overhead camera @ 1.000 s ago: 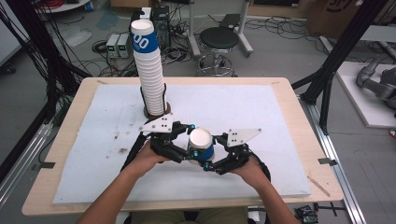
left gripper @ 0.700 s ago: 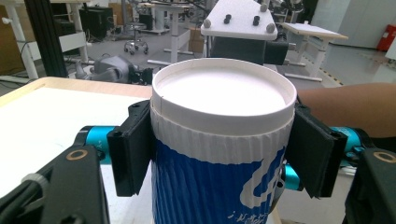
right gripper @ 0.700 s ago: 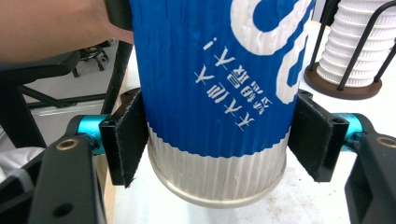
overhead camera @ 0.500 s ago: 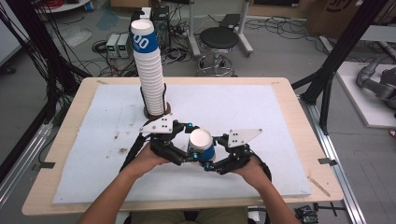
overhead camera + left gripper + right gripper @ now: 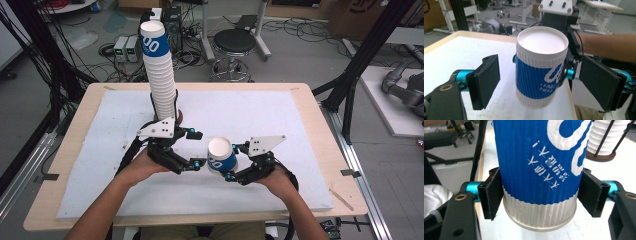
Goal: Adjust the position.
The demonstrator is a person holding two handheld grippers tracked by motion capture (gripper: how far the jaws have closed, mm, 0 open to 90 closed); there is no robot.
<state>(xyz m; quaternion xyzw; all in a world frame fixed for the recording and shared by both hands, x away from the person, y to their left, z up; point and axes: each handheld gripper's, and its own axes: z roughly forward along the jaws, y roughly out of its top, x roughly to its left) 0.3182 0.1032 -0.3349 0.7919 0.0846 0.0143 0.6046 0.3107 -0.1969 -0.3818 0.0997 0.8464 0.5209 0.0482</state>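
Now handover: right gripper (image 5: pixel 231 162) fingers clamp the upside-down cup (image 5: pixel 221 156) above the surface (image 5: pixel 280 120); left gripper (image 5: pixel 196 149) fingers have just opened, cup loose between them. Next, probably set it down.

A white and blue paper cup (image 5: pixel 541 67) stands upside down in the middle, with its flat white bottom facing up. It has small ridges all around and white marks on the blue band. The left gripper (image 5: pixel 544 83) has its two black jaws spread wide, one on each side of the cup, and neither one touches it. The jaws have just been opening. Behind the cup, the right gripper (image 5: pixel 567 56) presses on its far side and holds it up above the white table (image 5: pixel 456 55). A bare forearm (image 5: pixel 609 47) reaches in from the right. Past the table's wooden edge are desks and a stool.
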